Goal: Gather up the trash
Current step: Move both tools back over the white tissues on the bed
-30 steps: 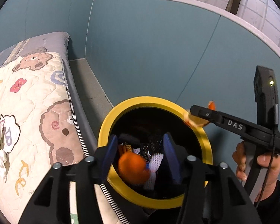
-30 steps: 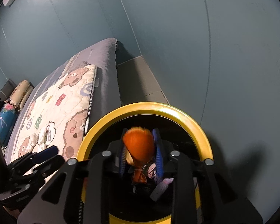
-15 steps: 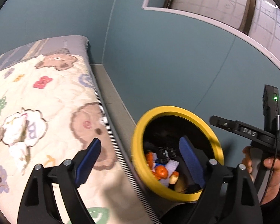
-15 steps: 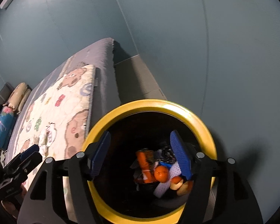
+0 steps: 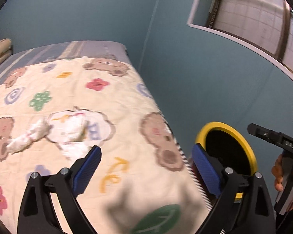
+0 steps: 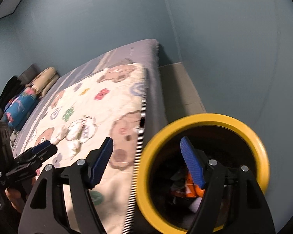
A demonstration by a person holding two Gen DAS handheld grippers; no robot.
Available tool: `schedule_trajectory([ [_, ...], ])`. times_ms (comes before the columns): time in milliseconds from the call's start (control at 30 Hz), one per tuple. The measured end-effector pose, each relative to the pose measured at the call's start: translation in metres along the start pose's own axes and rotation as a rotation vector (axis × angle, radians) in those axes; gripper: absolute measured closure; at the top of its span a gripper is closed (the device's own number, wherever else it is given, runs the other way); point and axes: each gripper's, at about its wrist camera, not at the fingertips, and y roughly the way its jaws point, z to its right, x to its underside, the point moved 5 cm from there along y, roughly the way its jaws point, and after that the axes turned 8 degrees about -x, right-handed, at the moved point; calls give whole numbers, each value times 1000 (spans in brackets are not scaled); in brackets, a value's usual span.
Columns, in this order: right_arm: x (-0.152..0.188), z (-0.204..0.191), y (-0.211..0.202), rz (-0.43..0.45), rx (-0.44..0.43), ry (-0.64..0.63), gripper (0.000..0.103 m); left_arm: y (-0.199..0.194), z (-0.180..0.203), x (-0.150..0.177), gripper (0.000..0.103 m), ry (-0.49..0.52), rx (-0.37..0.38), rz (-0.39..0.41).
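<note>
While both grippers are held near the yellow-rimmed bin [image 6: 203,167], with earlier pickings lying at its bottom, the remaining trash is found on the bed: a crumpled white paper wad [image 5: 68,130] resting on the quilt [image 5: 107,101], well apart from the bin and to its left. In the left wrist view the wad is seen ahead and slightly left of the left gripper [image 5: 146,167], just beyond its left finger, with its long axis running roughly left to right across the quilt, a thinner tail trailing to the left. Nothing is held between the left jaws, which are opening and already spread wide. The right gripper [image 6: 148,161] is likewise empty, its jaws opening, one finger over the quilt edge and the other over the bin's mouth. From there the wad is seen farther off to the left. The left gripper is judged the nearer, so a forward reach to straddle the wad's bulky middle is probably called for.
</note>
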Motion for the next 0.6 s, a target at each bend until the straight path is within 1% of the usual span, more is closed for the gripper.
schedule_trajectory([
  [233,-6,-63,29,-30,-69,-90,34,-6,-75,-3,12,-78,-105,16],
  [433,-3,-112,65,-71,-116,-163,34,-3,-137,4,12,-145,-187,2],
  [600,3,-142,100,-112,-159,-212,34,7,-184,11,12,-182,-259,-23],
])
